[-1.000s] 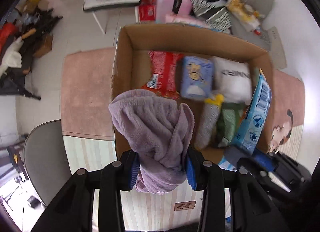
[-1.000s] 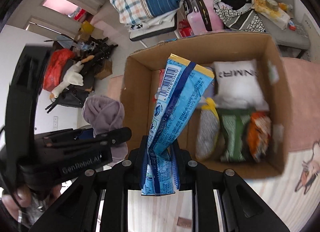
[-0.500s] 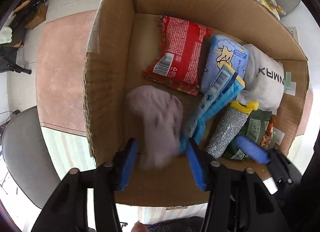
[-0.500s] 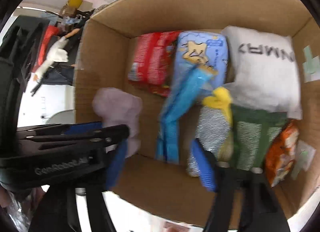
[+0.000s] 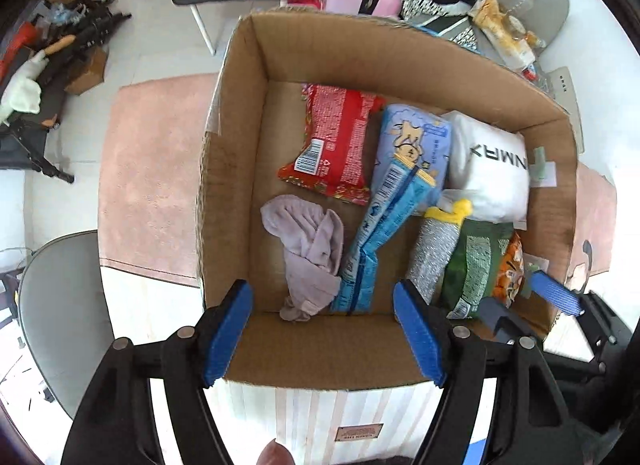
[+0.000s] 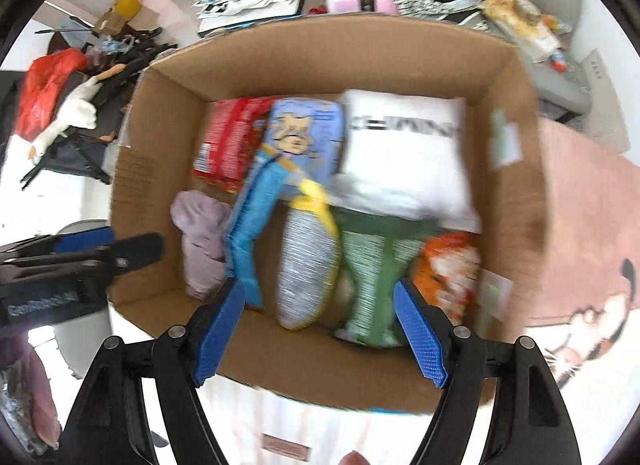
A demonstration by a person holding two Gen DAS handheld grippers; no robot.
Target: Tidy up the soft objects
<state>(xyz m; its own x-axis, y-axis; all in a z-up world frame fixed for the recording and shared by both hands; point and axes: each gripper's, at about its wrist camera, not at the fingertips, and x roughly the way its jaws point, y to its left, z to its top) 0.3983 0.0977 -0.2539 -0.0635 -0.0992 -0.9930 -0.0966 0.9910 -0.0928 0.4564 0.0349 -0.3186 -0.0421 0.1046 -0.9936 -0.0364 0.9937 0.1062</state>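
A cardboard box (image 5: 228,169) holds soft packs. A lilac towel (image 5: 312,253) lies at its near left, also in the right wrist view (image 6: 202,241). A blue snack bag (image 5: 380,233) lies beside it, seen too in the right wrist view (image 6: 256,225). My left gripper (image 5: 322,333) is open and empty above the box's near wall. My right gripper (image 6: 318,331) is open and empty above the near wall too, and it shows in the left wrist view (image 5: 520,305).
The box (image 6: 132,169) also holds a red pack (image 5: 336,141), a light blue pack (image 5: 416,141), a white pillow (image 5: 492,169), a silver-yellow pack (image 5: 436,249), a green pack (image 5: 476,265) and an orange one (image 5: 512,265). A pink rug (image 5: 148,169), grey chair (image 5: 60,305) and clutter surround it.
Both grippers opened and dropped their loads into the box: the lilac towel from the left, the blue bag from the right. Both have since pulled back above the near wall.
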